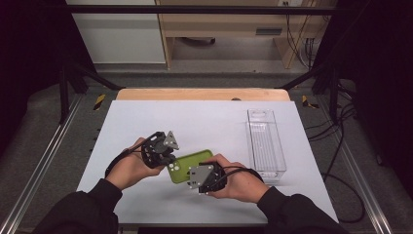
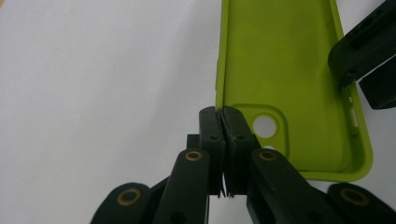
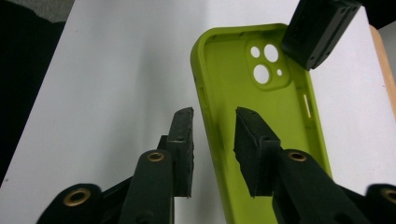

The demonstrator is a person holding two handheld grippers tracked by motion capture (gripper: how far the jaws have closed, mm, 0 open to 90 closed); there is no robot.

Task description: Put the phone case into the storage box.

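Right now I have the left gripper [image 2: 223,116] pinched shut on the rim of the green phone case [image 3: 243,88], near its camera holes. My right gripper [image 3: 212,126] straddles the opposite side wall, jaws narrow but not yet pressing. Next, I judge, it must close squarely on that wall.

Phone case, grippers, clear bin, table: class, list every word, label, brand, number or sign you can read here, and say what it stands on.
None: no readable text anywhere.
Green phone case: plain, no brand or lettering.
Clear plastic bin: no label.
White table: blank.
Left gripper and right gripper: no markings legible.
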